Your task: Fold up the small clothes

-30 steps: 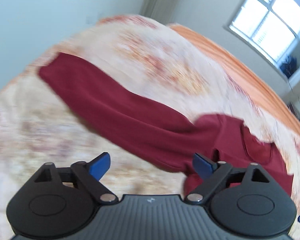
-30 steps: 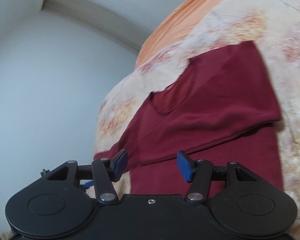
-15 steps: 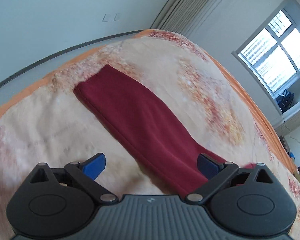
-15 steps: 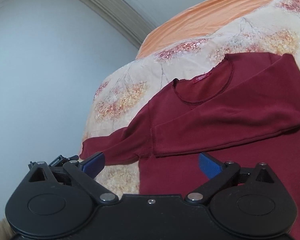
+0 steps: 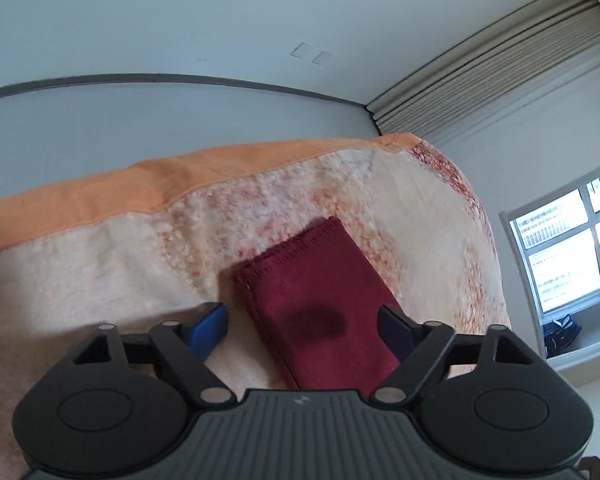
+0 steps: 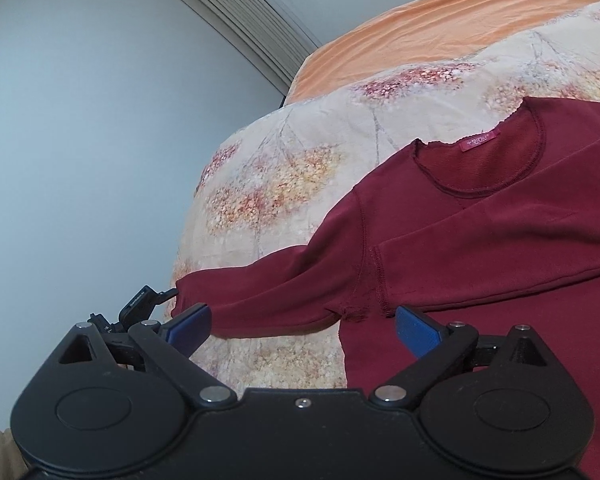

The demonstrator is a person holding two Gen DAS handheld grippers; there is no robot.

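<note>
**Sleeve between closing left jaws**

Your left gripper (image 5: 302,326) is closing astride the dark red long-sleeved knit shirt's (image 6: 480,216) cuff end, pads clear. Your right gripper (image 6: 302,326) stands open, closing slightly, over the shirt's armpit. The shirt lies flat on the floral cream blanket (image 6: 284,184).

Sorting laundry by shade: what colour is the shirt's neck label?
Bright pinkish red label, against the dark red shirt; right wrist view.

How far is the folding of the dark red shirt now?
Done: one sleeve lies folded across the shirt. In hand: the left claw is closing around the other sleeve's cuff, not gripping yet. Left: fold that sleeve in, then fold the body, which lies flat.
</note>
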